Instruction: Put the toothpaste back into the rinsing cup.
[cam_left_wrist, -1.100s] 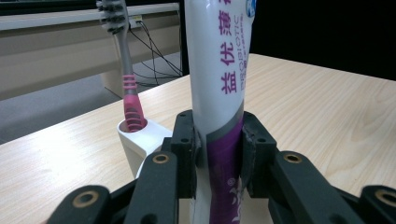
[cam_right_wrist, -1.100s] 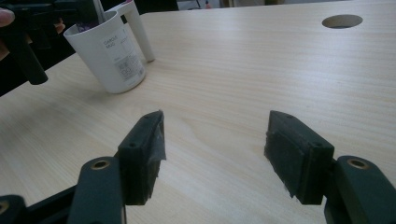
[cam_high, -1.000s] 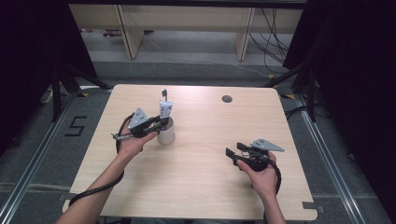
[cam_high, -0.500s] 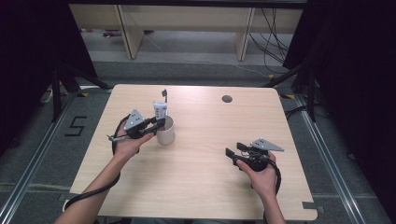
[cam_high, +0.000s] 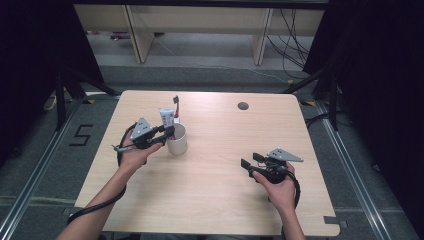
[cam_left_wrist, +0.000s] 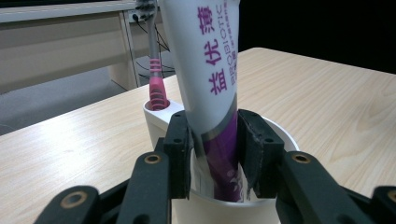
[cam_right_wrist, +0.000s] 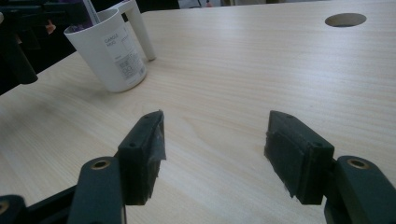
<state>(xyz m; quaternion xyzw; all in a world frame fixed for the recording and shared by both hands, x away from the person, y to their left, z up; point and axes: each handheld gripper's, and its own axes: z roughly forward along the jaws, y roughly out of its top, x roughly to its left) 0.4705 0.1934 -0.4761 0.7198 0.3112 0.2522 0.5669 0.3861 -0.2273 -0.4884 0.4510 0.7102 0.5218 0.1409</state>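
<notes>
Left gripper (cam_left_wrist: 215, 154) pinching toothpaste tube (cam_left_wrist: 205, 70) upright inside cup (cam_high: 177, 140), centre-left of frame, beside toothbrush (cam_left_wrist: 156, 79). Right gripper (cam_right_wrist: 215, 140) spread, idle, lower right.

Left hand (cam_high: 131, 156) is holding the left gripper (cam_high: 167, 133) raised, its 2 jaws closing on the toothpaste tube (cam_left_wrist: 205, 70). Right hand (cam_high: 280, 187) is holding the right gripper (cam_high: 246, 163) low, its 2 jaws standing wide apart, gripping nothing.
</notes>
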